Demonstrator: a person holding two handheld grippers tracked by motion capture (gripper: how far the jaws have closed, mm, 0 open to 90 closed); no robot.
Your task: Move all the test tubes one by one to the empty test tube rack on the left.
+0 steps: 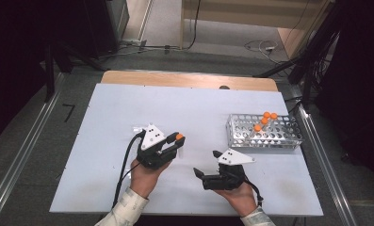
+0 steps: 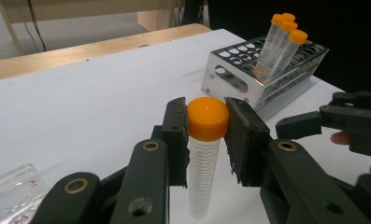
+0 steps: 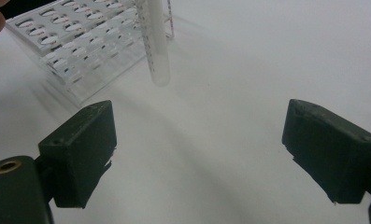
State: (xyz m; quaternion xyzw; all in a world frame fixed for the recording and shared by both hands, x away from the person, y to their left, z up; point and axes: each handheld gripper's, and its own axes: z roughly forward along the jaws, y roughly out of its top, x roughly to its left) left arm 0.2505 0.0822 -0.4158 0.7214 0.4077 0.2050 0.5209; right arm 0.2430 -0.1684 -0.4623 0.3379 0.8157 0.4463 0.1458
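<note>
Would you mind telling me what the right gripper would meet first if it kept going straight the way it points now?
Probably the clear tube hanging ahead of the open right gripper, held by the left gripper; depth is hard to judge.

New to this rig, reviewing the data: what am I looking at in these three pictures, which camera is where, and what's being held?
No robot arm here: a person holds a hand-operated two-finger gripper in each hand. The high view looks down on a white table from above the person's side. The other two pictures come from cameras riding on each gripper, looking along its black fingers.

The left gripper is shut on the orange cap of a clear graduated tube, which hangs upright between its fingers. The right gripper is open, with nothing between its fingers.

On the table stands a metal tube rack with three more orange-capped tubes leaning in it. A small clear plastic piece lies by the left gripper.
</note>
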